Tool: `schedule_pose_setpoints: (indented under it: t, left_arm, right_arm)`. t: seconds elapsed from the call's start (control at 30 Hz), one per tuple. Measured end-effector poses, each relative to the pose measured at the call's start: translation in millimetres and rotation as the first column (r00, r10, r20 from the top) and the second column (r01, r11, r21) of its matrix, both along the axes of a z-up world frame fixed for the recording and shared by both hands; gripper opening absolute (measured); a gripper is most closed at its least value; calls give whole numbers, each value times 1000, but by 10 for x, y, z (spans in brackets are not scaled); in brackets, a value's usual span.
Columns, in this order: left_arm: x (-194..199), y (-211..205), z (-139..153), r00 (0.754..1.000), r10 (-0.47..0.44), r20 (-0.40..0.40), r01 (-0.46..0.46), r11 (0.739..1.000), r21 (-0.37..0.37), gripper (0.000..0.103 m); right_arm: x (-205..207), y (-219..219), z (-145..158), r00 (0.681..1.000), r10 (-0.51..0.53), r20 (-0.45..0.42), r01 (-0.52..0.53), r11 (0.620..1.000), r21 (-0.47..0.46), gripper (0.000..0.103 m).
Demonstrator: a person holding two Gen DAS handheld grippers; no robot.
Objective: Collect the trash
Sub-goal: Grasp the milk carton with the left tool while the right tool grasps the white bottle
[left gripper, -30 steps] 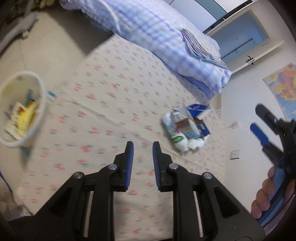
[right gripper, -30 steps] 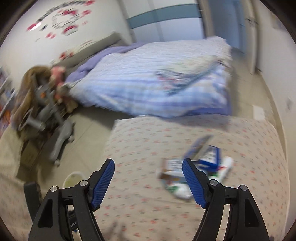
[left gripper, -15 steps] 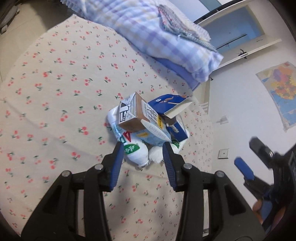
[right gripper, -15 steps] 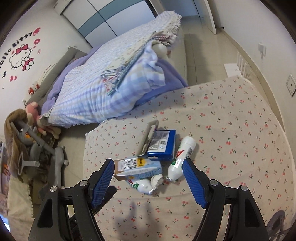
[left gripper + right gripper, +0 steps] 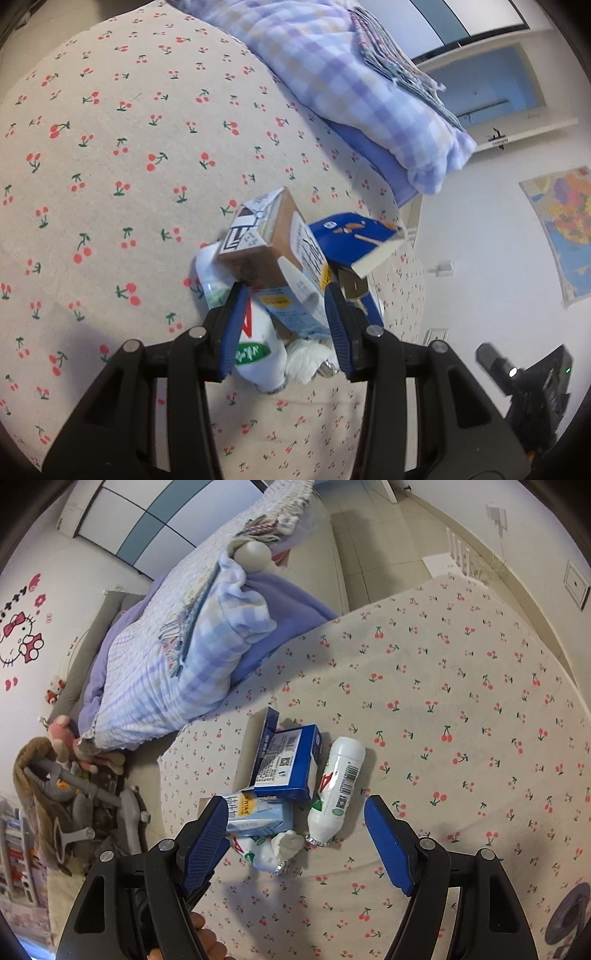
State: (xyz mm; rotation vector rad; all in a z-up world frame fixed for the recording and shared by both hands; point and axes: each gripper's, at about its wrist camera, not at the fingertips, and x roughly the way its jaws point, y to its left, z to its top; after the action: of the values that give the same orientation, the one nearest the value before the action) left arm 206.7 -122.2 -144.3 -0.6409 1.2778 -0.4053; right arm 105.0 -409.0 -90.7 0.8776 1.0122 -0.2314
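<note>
Moved: you are bringing both grippers down over the litter heap.
Left gripper (image 5: 284,325): jaws partly open, having just widened, straddling the brown-and-blue cardboard milk carton (image 5: 273,254).
Right gripper (image 5: 295,845): jaws wide, hovering near the white plastic drink bottle (image 5: 338,786).
Heap: lying mid cherry-print cloth (image 5: 461,686).

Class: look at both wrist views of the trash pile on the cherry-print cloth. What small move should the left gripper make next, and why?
Probably ease the left gripper forward a little and close on the milk carton. Its jaws have just been opening and now flank the carton's lower end, pads apparently not yet pressing. The carton lies on top of the pile, so it should lift first.
</note>
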Motion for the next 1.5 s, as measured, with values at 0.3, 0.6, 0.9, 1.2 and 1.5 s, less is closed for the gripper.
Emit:
schedule_pose_setpoints:
  t: [0.3, 0.6, 0.9, 1.2, 1.5]
  left_arm:
    - [205, -173, -37, 999, -35, 20, 35, 999, 21, 48]
    - [360, -375, -193, 999, -52, -6, 53, 995, 90, 52]
    - [421, -525, -202, 997, -71, 32, 66, 988, 142, 68]
    - [384, -704, -198, 984, -158, 82, 129, 951, 282, 65]
    - [360, -680, -127, 979, -189, 73, 155, 929, 335, 63]
  right_arm:
    - [111, -76, -309, 997, -21, -68, 22, 1000, 12, 78]
    - [191, -88, -438, 994, -24, -105, 26, 999, 19, 78]
    - [205, -195, -671, 986, -45, -158, 51, 998, 35, 78]
    - [263, -92, -898, 976, -15, -215, 25, 999, 47, 78]
    - [253, -95, -900, 978, -26, -207, 39, 997, 61, 77]
